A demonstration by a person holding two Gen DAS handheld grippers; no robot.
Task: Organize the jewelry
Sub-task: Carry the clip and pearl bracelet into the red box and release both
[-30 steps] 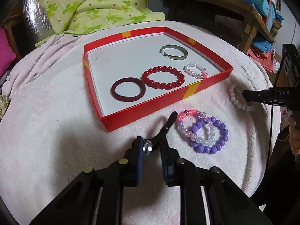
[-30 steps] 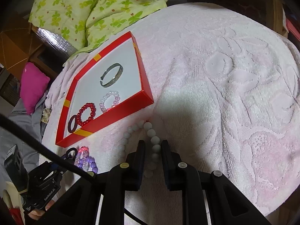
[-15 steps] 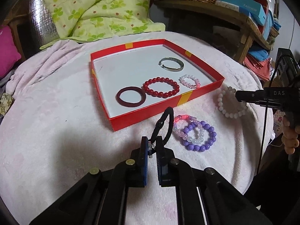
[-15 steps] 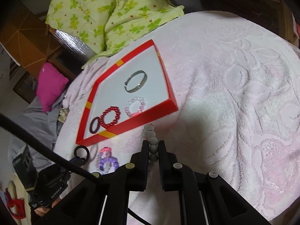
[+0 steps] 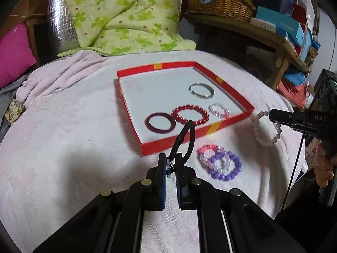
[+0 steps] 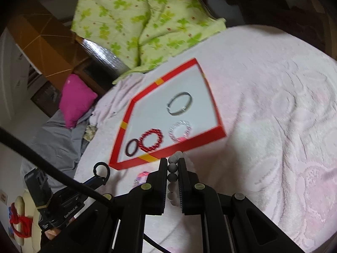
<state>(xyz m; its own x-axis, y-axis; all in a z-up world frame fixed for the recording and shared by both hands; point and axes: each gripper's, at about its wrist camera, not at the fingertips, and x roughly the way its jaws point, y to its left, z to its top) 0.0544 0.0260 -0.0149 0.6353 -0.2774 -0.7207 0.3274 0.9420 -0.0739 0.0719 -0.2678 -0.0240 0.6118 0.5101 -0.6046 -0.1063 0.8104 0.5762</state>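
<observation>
Two grippers each hold a bracelet above the pink towel (image 5: 63,147). The left gripper (image 5: 171,164) is clenched on a black hair tie (image 5: 184,141), whose loop stretches up and to the right toward the near wall of the red box (image 5: 189,141) at the frame's centre. The right gripper (image 6: 173,168) is clamped on a white bead bracelet (image 6: 172,166); its own view shows only a column of beads running up between the fingers, while the left view shows the whole loop (image 5: 266,126) hanging at right, below the tips. Inside the box lie a dark red bangle (image 5: 161,123), red bead bracelet (image 5: 190,113), pale pink bracelet (image 5: 219,110) and silver bangle (image 5: 201,90). Purple and pink bracelets (image 5: 221,164), visible clearly only to the left camera, rest on the towel at lower right.
</observation>
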